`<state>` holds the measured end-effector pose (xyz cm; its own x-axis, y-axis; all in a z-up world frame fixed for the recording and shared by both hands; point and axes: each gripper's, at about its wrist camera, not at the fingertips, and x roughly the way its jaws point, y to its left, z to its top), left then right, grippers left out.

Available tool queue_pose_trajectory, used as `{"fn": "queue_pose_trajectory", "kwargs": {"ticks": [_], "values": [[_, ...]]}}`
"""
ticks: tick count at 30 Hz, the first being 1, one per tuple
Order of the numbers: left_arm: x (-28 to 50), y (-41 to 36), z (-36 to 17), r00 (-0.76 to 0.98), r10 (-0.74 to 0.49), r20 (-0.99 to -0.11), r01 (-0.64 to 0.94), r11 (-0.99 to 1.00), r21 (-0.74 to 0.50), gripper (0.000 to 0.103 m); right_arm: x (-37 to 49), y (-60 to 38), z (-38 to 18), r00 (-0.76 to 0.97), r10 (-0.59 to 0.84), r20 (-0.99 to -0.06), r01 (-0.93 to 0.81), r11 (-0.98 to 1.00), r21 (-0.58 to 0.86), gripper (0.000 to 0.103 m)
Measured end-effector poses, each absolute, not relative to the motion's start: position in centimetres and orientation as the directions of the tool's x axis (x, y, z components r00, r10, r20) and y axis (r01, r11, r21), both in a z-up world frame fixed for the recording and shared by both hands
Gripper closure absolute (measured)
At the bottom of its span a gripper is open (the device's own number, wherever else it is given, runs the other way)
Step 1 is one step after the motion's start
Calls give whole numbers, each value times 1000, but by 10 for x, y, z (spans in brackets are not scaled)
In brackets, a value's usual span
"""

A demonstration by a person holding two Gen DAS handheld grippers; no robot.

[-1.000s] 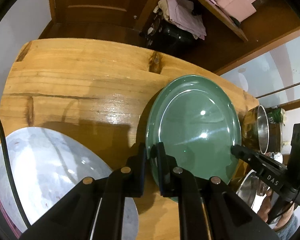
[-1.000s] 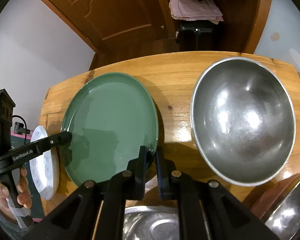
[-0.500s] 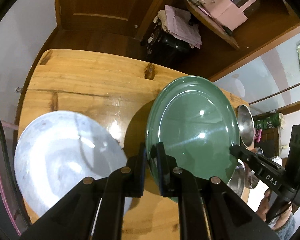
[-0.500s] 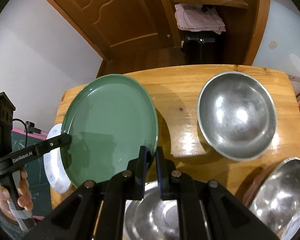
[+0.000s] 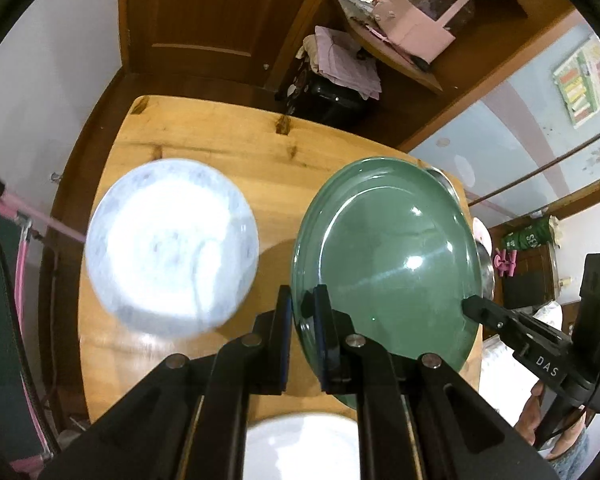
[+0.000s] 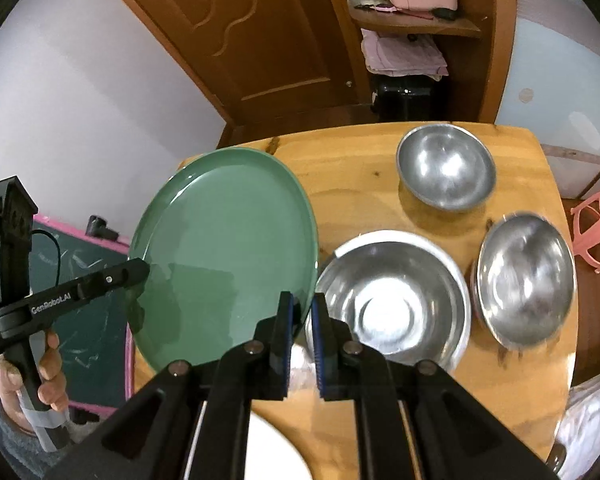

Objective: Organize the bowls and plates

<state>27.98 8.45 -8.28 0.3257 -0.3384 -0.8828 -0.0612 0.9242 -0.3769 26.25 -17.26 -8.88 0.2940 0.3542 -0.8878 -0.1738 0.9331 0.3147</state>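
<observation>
A green plate [image 5: 388,256] is held high above the wooden table [image 5: 204,144], gripped on opposite rims. My left gripper [image 5: 302,316] is shut on its near-left rim. My right gripper [image 6: 301,320] is shut on its near-right rim; the plate [image 6: 224,248] tilts up in the right wrist view. A white marbled plate [image 5: 172,244] lies on the table to the left below. Three steel bowls lie to the right: a small far one [image 6: 446,168], a large one on a white plate [image 6: 392,300], and one at the right edge [image 6: 526,280].
Another white plate [image 5: 300,448] lies at the near table edge under my grippers. A pink stool [image 6: 598,228] stands right of the table. A dark board with pink frame [image 6: 80,280] stands left. A wooden door [image 6: 260,32] and shelf are behind.
Both grippers have lifted the green plate well above the table. The table and dishes look smaller and more of them have come into view.
</observation>
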Motion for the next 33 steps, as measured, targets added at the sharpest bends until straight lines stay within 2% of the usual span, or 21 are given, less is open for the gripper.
{"fn": "queue_pose_trajectory", "kwargs": {"ticks": [7, 13, 20, 27, 33], "values": [[195, 96, -72, 324, -345, -881, -76, 919, -388, 95, 197, -175, -72, 293, 366, -883, -207, 926, 315, 95], [127, 100, -80, 317, -331, -889, -60, 928, -367, 95, 139, -173, -79, 279, 371, -886, -237, 920, 311, 95], [62, 108, -114, 293, -319, -901, -89, 929, -358, 94, 83, -165, -105, 241, 376, -895, -259, 913, 314, 95], [31, 113, -152, 289, -287, -913, -144, 930, -337, 93, 45, -152, -135, 244, 337, -909, -305, 917, 258, 94], [20, 115, -188, 252, -294, -922, -185, 921, -344, 93, 40, -150, -172, 187, 334, -924, -280, 920, 276, 94]]}}
